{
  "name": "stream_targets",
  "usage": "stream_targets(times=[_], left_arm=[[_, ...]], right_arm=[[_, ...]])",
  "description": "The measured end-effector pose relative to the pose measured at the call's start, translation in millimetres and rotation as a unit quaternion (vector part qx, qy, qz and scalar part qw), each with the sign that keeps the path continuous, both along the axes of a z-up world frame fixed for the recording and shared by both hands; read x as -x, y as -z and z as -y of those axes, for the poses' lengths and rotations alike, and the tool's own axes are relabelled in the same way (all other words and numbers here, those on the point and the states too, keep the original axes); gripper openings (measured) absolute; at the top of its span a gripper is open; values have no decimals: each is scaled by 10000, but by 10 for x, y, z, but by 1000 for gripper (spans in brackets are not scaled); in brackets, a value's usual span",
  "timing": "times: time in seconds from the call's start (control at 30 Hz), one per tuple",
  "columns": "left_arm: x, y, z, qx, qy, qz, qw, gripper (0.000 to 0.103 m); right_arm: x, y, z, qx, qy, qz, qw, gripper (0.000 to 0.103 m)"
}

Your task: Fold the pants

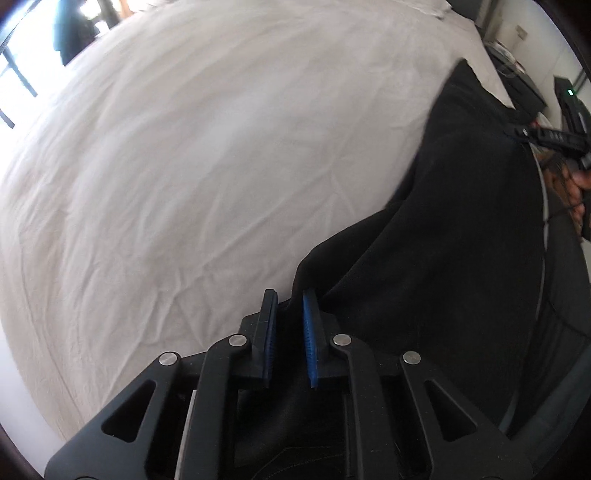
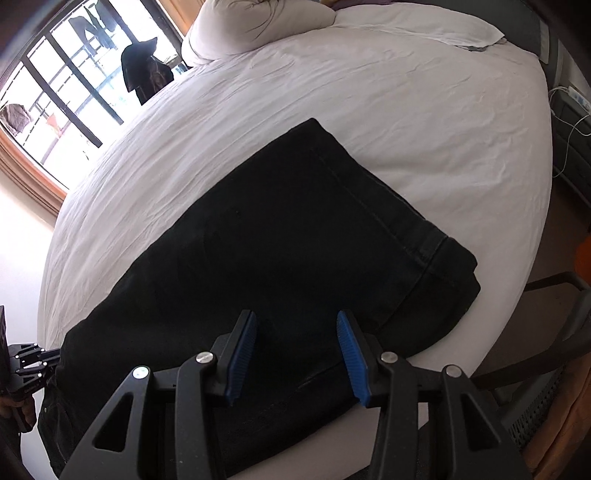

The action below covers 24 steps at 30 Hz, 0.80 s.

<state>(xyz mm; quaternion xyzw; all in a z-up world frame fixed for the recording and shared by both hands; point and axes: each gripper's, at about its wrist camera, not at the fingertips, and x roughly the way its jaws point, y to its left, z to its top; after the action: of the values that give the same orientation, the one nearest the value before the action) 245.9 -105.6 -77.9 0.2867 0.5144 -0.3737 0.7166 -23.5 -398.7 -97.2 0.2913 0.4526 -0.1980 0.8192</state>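
Black pants (image 2: 288, 236) lie folded lengthwise on the white bed sheet (image 2: 369, 92), the hem end toward the right near the bed's edge. My right gripper (image 2: 297, 325) is open just above the pants' near edge and holds nothing. My left gripper (image 1: 290, 306) has its blue pads (image 1: 308, 332) closed on a fold of the black pants (image 1: 461, 229), lifted a little off the sheet (image 1: 184, 166). The left gripper also shows at the left edge of the right wrist view (image 2: 29, 365); the right gripper shows at the right edge of the left wrist view (image 1: 561, 136).
A white pillow (image 2: 258, 26) lies at the head of the bed. A barred window (image 2: 55, 85) is on the far left. A dark nightstand with white cables (image 2: 572, 122) stands right of the bed. A chair (image 2: 546, 332) sits by the near right edge.
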Motion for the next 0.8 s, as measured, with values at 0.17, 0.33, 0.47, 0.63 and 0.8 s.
stream_targets(times=[0.17, 0.33, 0.47, 0.63, 0.8], left_arm=[[-196, -90, -198, 714, -1212, 134, 9900, 15], [-300, -7, -398, 890, -1978, 90, 9761, 28], [-337, -234, -645, 1058, -2452, 586, 9619, 54], [37, -598, -747, 1575, -2089, 762, 9622, 54], [316, -382, -313, 1574, -1070, 120, 9816, 53]], right_arm=[[-85, -3, -14, 187, -134, -244, 9994, 48], [-158, -83, -17, 307, -380, -460, 9977, 48], [-266, -269, -76, 483, -553, -446, 9963, 48], [-643, -573, -382, 473, -1396, -16, 9891, 48], [-1096, -567, -871, 362, -2144, 156, 9760, 48]])
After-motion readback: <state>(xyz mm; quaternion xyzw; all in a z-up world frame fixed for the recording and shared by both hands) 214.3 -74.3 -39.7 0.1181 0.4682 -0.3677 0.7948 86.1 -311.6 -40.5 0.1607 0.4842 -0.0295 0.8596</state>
